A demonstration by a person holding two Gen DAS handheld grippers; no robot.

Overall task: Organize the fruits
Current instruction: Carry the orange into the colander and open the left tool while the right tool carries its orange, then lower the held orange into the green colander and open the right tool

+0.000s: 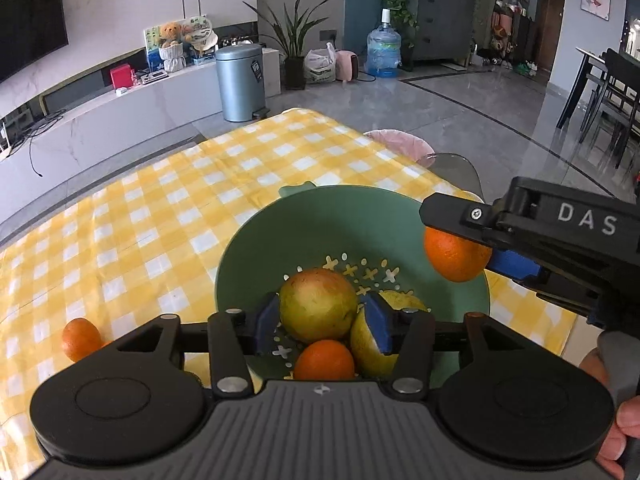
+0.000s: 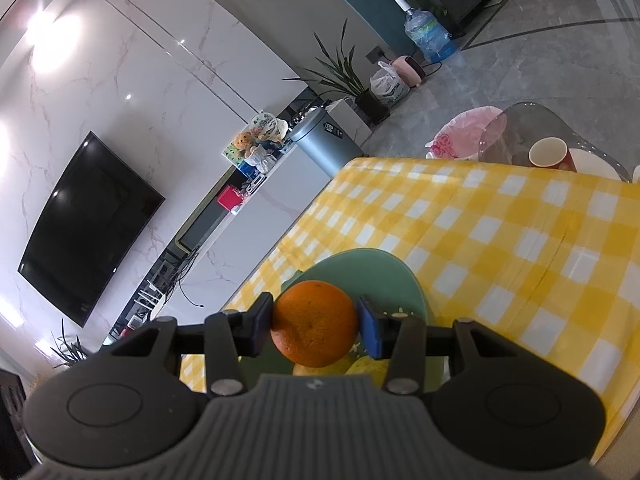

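The left gripper hangs low over the green bowl, its blue pads spread on either side of a yellow-red apple. The pads stand just clear of the apple's skin, so the jaws are apart and grip nothing. The apple rests in the bowl, touching a small orange in front of it and a yellow-green fruit to its right, which the right-hand pad partly hides.

A little farther on, the right gripper is clamped on a second orange, both pads pressed to its sides. It holds this orange in the air above the bowl's right rim, clear of the fruit below. A hand shows at the edge of the left wrist view.

To the left of the bowl, well apart from it, a third orange lies on the yellow checked tablecloth.

At the table's far edge stand a red paper cup and a clear chair back. Beyond them, a grey pedal bin stands on the floor.
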